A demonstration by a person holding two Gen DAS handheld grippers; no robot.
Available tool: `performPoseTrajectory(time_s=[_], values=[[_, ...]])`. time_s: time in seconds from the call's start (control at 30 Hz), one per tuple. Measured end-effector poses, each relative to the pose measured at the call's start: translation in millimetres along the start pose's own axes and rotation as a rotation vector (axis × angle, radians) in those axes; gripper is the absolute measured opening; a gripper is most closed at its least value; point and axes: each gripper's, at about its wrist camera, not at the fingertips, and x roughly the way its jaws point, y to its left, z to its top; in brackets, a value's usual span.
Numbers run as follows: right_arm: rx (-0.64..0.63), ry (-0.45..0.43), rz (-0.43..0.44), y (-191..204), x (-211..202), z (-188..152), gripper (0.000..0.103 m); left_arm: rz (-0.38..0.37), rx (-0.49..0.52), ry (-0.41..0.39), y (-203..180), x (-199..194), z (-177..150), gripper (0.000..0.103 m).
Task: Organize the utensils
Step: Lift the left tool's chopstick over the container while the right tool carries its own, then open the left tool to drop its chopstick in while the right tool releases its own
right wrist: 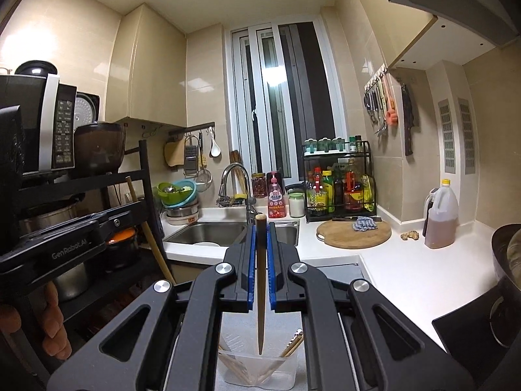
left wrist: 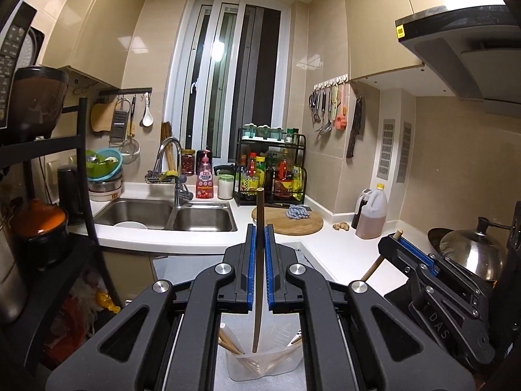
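Note:
My left gripper [left wrist: 260,228] is shut on a brown chopstick [left wrist: 259,260] held upright, its lower tip just above a clear plastic cup [left wrist: 263,366] that holds several wooden chopsticks. My right gripper [right wrist: 260,228] is shut on another brown chopstick [right wrist: 260,277], tip pointing down over the same clear cup [right wrist: 257,371] with chopsticks inside. The right gripper also shows in the left wrist view [left wrist: 403,244], at the right, with its chopstick. The left gripper body shows at the left of the right wrist view [right wrist: 65,244].
White counter [left wrist: 325,247] with a round wooden board [left wrist: 286,221], an oil jug [left wrist: 371,215], a condiment rack [left wrist: 272,169] and a double sink [left wrist: 169,215]. A wok with lid [left wrist: 472,254] sits at the right. A black shelf [right wrist: 81,228] with pots and a microwave stands at the left.

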Motion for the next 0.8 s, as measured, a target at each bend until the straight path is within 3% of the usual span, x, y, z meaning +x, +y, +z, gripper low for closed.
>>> performPoseTrajectory(time_s=[0.27,0.63,0.73,0.77,0.8], values=[[0.035,0.056,-0.026,-12.8,33.3,-27.4,0.007,0.019,-0.005,0.057,6.4,38.4,-24.0,0.005],[0.023,0.095,-0.038,-9.2,45.2,-54.7,0.007,0.046,0.009,0.116,13.1,58.0,-47.4,0.005],[0.025,0.125,-0.058,-11.2,48.7,-66.4,0.008,0.053,0.031,0.173,12.7,67.0,-59.6,0.007],[0.018,0.135,-0.070,-10.7,49.5,-71.3,0.011,0.061,0.029,0.191,13.9,69.6,-63.4,0.020],[0.009,0.152,-0.080,-10.2,50.4,-78.4,0.021,0.070,0.024,0.212,15.6,71.0,-68.0,0.060]])
